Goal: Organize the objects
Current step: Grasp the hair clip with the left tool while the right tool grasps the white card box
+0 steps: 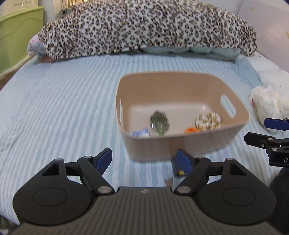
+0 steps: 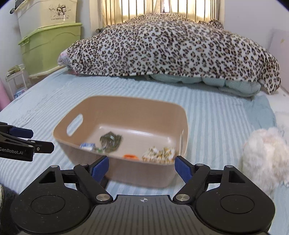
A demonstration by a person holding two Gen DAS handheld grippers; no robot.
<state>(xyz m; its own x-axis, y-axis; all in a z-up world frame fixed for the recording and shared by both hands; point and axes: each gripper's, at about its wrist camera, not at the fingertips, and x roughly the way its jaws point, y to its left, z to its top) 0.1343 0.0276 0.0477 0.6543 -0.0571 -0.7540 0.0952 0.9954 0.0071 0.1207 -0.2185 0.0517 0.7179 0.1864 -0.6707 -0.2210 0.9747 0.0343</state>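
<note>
A tan bin is sitting on the blue striped bedspread, and everything else is placed around it. Inside it are lying a dark green item, a blue-and-white packet against the near wall, a small orange piece and a round floral-patterned item. All four are blurred, so what they are cannot be told for sure.

The right wrist view is showing things the left view lacks or crops: green and white storage boxes far left of the bin, and a barred window behind the leopard-print blanket beyond the bin. It is also showing the white fluffy toy right of the bin far larger. The left wrist view alone is showing a small yellow-tipped thing on the bedspread just before the bin's near wall, partly hidden by a finger.

The left gripper is hovering before the bin's near wall, jaws spread wide, holding nothing. The right gripper is likewise gaping wide and empty, its blue pads flanking the bin's near wall; whether they are touching it cannot be told.
</note>
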